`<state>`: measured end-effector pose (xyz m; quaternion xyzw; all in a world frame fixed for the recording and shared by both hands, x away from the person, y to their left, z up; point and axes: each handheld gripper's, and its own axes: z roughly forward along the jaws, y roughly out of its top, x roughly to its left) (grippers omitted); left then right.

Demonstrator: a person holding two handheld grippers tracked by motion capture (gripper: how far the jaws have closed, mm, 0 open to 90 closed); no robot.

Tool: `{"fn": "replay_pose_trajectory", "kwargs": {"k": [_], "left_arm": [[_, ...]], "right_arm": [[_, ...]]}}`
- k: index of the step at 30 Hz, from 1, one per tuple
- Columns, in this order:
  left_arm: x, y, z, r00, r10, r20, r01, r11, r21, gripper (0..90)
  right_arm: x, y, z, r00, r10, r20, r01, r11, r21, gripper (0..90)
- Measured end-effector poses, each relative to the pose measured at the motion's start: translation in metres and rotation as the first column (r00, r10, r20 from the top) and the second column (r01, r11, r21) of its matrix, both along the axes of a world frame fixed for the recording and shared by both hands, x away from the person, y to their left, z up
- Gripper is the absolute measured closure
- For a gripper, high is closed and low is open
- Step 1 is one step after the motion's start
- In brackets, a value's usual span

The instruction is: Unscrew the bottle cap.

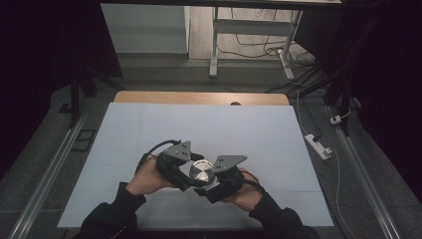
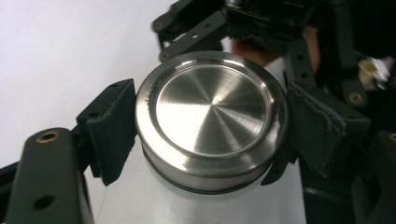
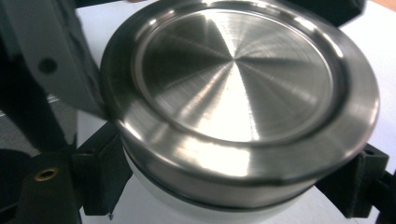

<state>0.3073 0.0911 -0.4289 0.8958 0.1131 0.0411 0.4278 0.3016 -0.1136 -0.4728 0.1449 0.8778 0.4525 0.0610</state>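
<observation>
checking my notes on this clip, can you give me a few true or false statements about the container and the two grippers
1. The steel lid sits on a white container. True.
2. The left gripper has its jaws on either side of the lid. True.
3. The lid lies off to one side on the white table. False: it is on top of the container, between both grippers.
4. The right gripper hangs far from the container. False: its jaws flank the white body just under the lid.

Dim room with dark edges; bright glare streaks the steel lid (image 3: 233,74) before the jaws, which blur softly.
</observation>
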Motion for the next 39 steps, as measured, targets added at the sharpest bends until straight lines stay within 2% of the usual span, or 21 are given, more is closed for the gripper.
{"fn": "replay_pose_trajectory", "kwargs": {"k": [2, 4, 5, 6, 7, 8, 10, 11, 13, 14, 15, 18, 20, 23, 28, 30, 33, 35, 37, 38, 39], "left_arm": [[-0.003, -0.005, 0.0, 0.9977, 0.068, 0.002, -0.068, 0.9976, 0.004, 20.4], [-0.007, -0.011, 0.0, 0.9894, 0.144, 0.012, -0.145, 0.9894, 0.01, 20.4], [-0.007, -0.011, 0.0, 0.9894, 0.144, 0.012, -0.145, 0.9894, 0.01, 20.4], [-0.01, -0.015, -0.001, 0.9834, 0.181, 0.016, -0.181, 0.9834, 0.012, 20.4], [-0.013, -0.02, -0.001, 0.972, 0.233, 0.027, -0.234, 0.9722, 0.012, 20.4], [-0.014, -0.022, -0.001, 0.9697, 0.242, 0.036, -0.242, 0.9701, 0.014, 20.3], [-0.014, -0.023, -0.001, 0.9701, 0.239, 0.045, -0.239, 0.9708, 0.017, 19.3], [-0.009, -0.021, 0.0, 0.9809, 0.195, 0.008, -0.195, 0.9809, 0.002, 14.8], [-0.003, -0.013, 0.002, 0.9864, 0.163, -0.021, -0.164, 0.9859, -0.034, 7.2], [-0.003, -0.013, 0.002, 0.9864, 0.163, -0.021, -0.164, 0.9859, -0.034, 6.1], [0.001, -0.004, 0.003, 0.9919, 0.127, -0.011, -0.127, 0.9915, -0.03, 3.8], [0.004, 0.008, 0.002, 0.9995, 0.029, -0.013, -0.029, 0.9994, -0.02, 3.3], [0.006, 0.012, 0.0, 0.9993, -0.035, -0.016, 0.035, 0.9991, -0.025, 5.2], [0.006, 0.015, -0.003, 0.9916, -0.128, -0.016, 0.128, 0.9914, -0.027, 9.9], [0.005, 0.009, -0.007, 0.9839, -0.179, -0.005, 0.179, 0.9839, 0.003, 16.0], [0.005, 0.009, -0.007, 0.9842, -0.177, 0.002, 0.177, 0.9842, 0.006, 18.9], [0.006, 0.007, -0.006, 0.9901, -0.14, -0.011, 0.14, 0.9901, -0.013, 20.1], [0.006, 0.004, -0.006, 0.9971, -0.071, -0.027, 0.07, 0.9971, -0.03, 20.3], [0.005, 0.002, -0.005, 0.9987, -0.044, -0.026, 0.043, 0.9987, -0.029, 20.3], [0.003, -0.003, -0.005, 0.9995, 0.026, -0.02, -0.026, 0.9994, -0.021, 20.3], [0.001, -0.007, -0.005, 0.9978, 0.065, -0.014, -0.065, 0.9978, -0.013, 20.3]], "right_arm": [[0.002, -0.001, -0.001, 0.9996, -0.029, -0.001, 0.029, 1.0, -0.003, 15.3], [0.004, -0.002, -0.001, 0.9983, -0.059, 0.0, 0.059, 0.998, -0.005, 15.3], [0.005, -0.003, -0.001, 0.9974, -0.072, 0.005, 0.072, 0.997, -0.009, 15.3], [0.005, -0.003, -0.001, 0.9974, -0.072, 0.005, 0.072, 0.997, -0.009, 15.3], [0.007, -0.005, -0.002, 0.9959, -0.09, 0.005, 0.09, 0.996, -0.01, 15.3], [0.007, -0.005, -0.002, 0.9952, -0.098, 0.005, 0.098, 0.995, -0.01, 15.2], [0.007, -0.005, -0.002, 0.9948, -0.102, 0.007, 0.102, 0.995, -0.01, 15.3], [0.007, -0.006, -0.001, 0.9946, -0.103, 0.009, 0.103, 0.995, -0.008, 15.3], [0.006, -0.005, 0.0, 0.9952, -0.097, 0.012, 0.097, 0.995, 0.003, 15.3], [0.006, -0.005, 0.0, 0.9952, -0.097, 0.012, 0.097, 0.995, 0.003, 15.3], [0.005, -0.005, 0.001, 0.9968, -0.08, 0.008, 0.08, 0.997, 0.008, 15.3], [0.003, -0.003, 0.0, 0.9991, -0.043, -0.002, 0.043, 0.999, 0.003, 15.3], [0.002, 0.0, -0.001, 0.9999, -0.014, -0.009, 0.014, 1.0, -0.002, 15.2], [-0.001, 0.004, -0.003, 0.9997, 0.021, -0.014, -0.021, 1.0, -0.01, 15.3], [-0.005, 0.008, -0.003, 0.9982, 0.056, -0.022, -0.056, 0.998, -0.012, 15.3], [-0.005, 0.009, -0.003, 0.9981, 0.059, -0.02, -0.059, 0.998, -0.012, 15.2], [-0.005, 0.008, -0.003, 0.9985, 0.051, -0.018, -0.051, 0.999, -0.009, 15.3], [-0.002, 0.006, -0.002, 0.9996, 0.022, -0.014, -0.022, 1.0, 0.0, 15.3], [0.0, 0.004, -0.001, 0.9999, -0.003, -0.01, 0.003, 1.0, 0.001, 15.3], [0.001, 0.003, -0.002, 0.9997, -0.021, -0.011, 0.021, 1.0, 0.002, 15.3], [0.002, 0.002, -0.002, 0.9992, -0.038, -0.011, 0.038, 0.999, -0.001, 15.3]]}}
